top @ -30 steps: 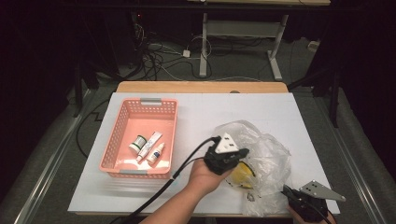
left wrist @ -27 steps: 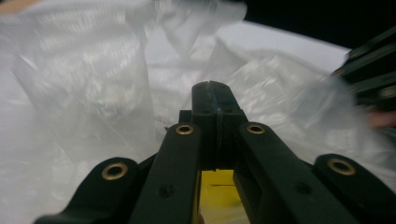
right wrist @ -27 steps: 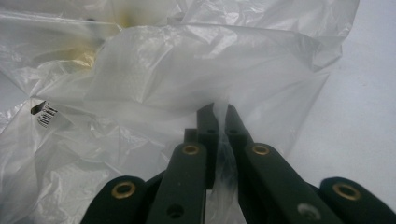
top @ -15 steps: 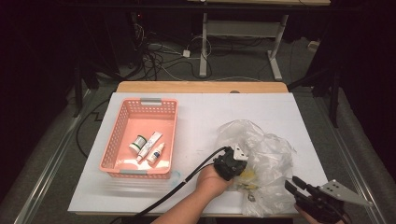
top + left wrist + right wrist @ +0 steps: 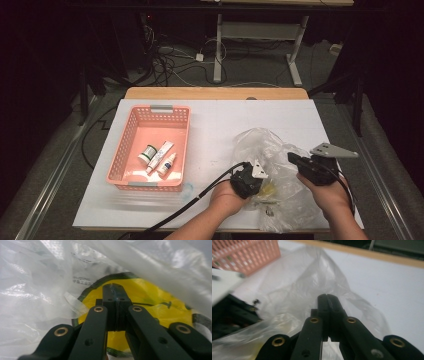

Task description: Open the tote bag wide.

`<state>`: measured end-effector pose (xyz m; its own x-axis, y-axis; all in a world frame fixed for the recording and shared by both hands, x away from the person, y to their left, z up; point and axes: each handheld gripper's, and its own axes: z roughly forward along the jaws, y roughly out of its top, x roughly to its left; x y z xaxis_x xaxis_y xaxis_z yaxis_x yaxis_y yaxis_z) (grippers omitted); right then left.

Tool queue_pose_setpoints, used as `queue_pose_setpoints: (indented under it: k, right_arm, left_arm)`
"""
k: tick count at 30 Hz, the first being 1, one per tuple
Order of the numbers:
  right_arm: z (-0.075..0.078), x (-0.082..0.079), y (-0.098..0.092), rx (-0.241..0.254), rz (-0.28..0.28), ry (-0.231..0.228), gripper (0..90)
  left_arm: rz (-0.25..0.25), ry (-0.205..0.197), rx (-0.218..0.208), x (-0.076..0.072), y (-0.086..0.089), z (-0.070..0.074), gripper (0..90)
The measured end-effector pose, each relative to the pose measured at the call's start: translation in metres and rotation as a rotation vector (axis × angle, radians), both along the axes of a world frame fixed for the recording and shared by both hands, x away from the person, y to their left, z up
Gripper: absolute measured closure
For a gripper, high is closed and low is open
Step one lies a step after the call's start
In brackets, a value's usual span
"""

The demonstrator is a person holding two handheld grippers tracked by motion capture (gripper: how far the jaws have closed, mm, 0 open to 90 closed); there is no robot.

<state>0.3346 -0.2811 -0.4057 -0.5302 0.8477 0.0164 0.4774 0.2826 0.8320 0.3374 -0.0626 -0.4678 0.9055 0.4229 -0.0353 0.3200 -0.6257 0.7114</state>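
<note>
Left gripper is closed tight, nipping clear film of the plastic bag lying on the bench, over a yellow disc; the bag's print is too blurred to read. Right gripper just snapped shut, bag film at its tips.

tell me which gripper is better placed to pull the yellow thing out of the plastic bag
Left, probably. The left gripper sits shut right against the yellow item inside the plastic bag. The right gripper, jaws also shut, is at the bag's outer edge, better suited to steadying it.
</note>
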Motion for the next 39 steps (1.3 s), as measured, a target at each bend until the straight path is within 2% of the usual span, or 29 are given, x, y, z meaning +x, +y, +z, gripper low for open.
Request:
queue_pose_setpoints:
  k: [2, 4, 7, 9, 13, 14, 15, 18, 19, 20, 21, 22, 23, 24, 26, 27, 29, 30, 31, 32, 33, 34, 36, 37, 39]
  right_arm:
    - [-0.015, 0.009, 0.004, -0.018, -0.008, 0.04, 90.0]
    - [-0.03, 0.013, 0.004, -0.027, -0.021, 0.092, 85.6]
    - [-0.046, 0.007, -0.002, -0.014, -0.025, 0.137, 72.0]
    - [-0.054, -0.002, -0.004, -0.042, -0.025, 0.157, 59.1]
    - [-0.063, -0.013, -0.008, -0.058, -0.011, 0.184, 47.4]
    - [-0.065, -0.016, -0.009, -0.057, -0.009, 0.187, 44.9]
    - [-0.066, -0.018, -0.009, -0.053, -0.008, 0.178, 42.7]
    - [-0.067, -0.025, -0.005, -0.065, 0.012, 0.17, 37.1]
    - [-0.068, -0.026, -0.003, -0.062, 0.025, 0.168, 36.0]
    - [-0.068, -0.026, -0.001, -0.062, 0.04, 0.168, 35.5]
    - [-0.068, -0.026, -0.001, -0.062, 0.04, 0.168, 35.5]
    - [-0.067, -0.026, 0.005, -0.059, 0.051, 0.16, 35.3]
    - [-0.067, -0.024, 0.007, -0.061, 0.053, 0.151, 36.4]
    - [-0.067, -0.023, 0.009, -0.061, 0.051, 0.145, 38.0]
    - [-0.067, -0.019, 0.014, -0.067, 0.062, 0.149, 47.1]
    - [-0.069, -0.017, 0.017, -0.091, 0.06, 0.152, 55.5]
    - [-0.069, -0.016, 0.018, -0.11, 0.036, 0.133, 85.6]
    - [-0.069, -0.016, 0.018, -0.11, 0.036, 0.133, 85.6]
    - [-0.068, -0.015, 0.017, -0.097, 0.039, 0.143, 90.0]
    - [-0.068, -0.017, 0.011, -0.113, 0.031, 0.119, 90.0]
    - [-0.068, -0.017, 0.011, -0.113, 0.031, 0.119, 90.0]
    - [-0.068, -0.018, 0.001, -0.103, -0.005, 0.114, 90.0]
    - [-0.068, -0.018, -0.004, -0.097, -0.022, 0.118, 90.0]
    - [-0.067, -0.017, -0.017, -0.091, -0.057, 0.115, 90.0]
    - [-0.066, -0.016, -0.025, -0.098, -0.079, 0.116, 90.0]
  left_arm:
    - [-0.008, 0.001, -0.005, -0.002, 0.001, -0.001, 87.7]
    - [-0.01, 0.003, 0.0, -0.003, 0.001, -0.001, 87.6]
    - [-0.005, 0.004, 0.002, -0.002, 0.002, -0.003, 87.5]
    - [-0.001, 0.005, 0.008, -0.001, 0.003, -0.003, 86.0]
    - [0.049, 0.003, -0.044, 0.005, 0.005, 0.005, 81.5]
    - [0.065, 0.0, -0.057, 0.008, 0.005, 0.008, 77.8]
    - [0.083, -0.001, -0.07, 0.009, 0.004, 0.011, 67.0]
    - [0.112, 0.02, -0.087, 0.016, -0.001, 0.014, 52.7]
    - [0.11, 0.036, -0.074, 0.017, -0.004, 0.012, 49.2]
    - [0.089, 0.069, -0.034, 0.019, -0.008, 0.004, 49.0]
    - [0.089, 0.069, -0.034, 0.019, -0.008, 0.004, 52.0]
    - [0.067, 0.08, 0.016, 0.018, -0.01, -0.005, 58.9]
    - [0.068, 0.066, 0.006, 0.016, -0.009, -0.006, 63.3]
    - [0.071, 0.073, -0.001, 0.017, -0.008, -0.007, 69.7]
    - [0.054, 0.075, 0.004, 0.017, -0.007, -0.007, 81.3]
    - [0.048, 0.071, 0.006, 0.017, -0.006, -0.007, 86.4]
    - [0.05, 0.058, 0.002, 0.016, -0.004, -0.007, 88.2]
    - [0.05, 0.058, 0.002, 0.016, -0.004, -0.007, 88.3]
    - [0.054, 0.045, 0.006, 0.015, -0.002, -0.007, 88.3]
    - [0.061, 0.04, 0.0, 0.016, 0.004, -0.007, 88.3]
    - [0.061, 0.04, 0.0, 0.016, 0.004, -0.007, 88.2]
    - [0.074, 0.039, -0.003, 0.017, 0.012, -0.007, 88.2]
    - [0.077, 0.041, -0.003, 0.017, 0.016, -0.008, 88.2]
    - [0.082, 0.038, 0.001, 0.016, 0.022, -0.007, 88.2]
    - [0.084, 0.037, 0.005, 0.015, 0.025, -0.007, 88.2]
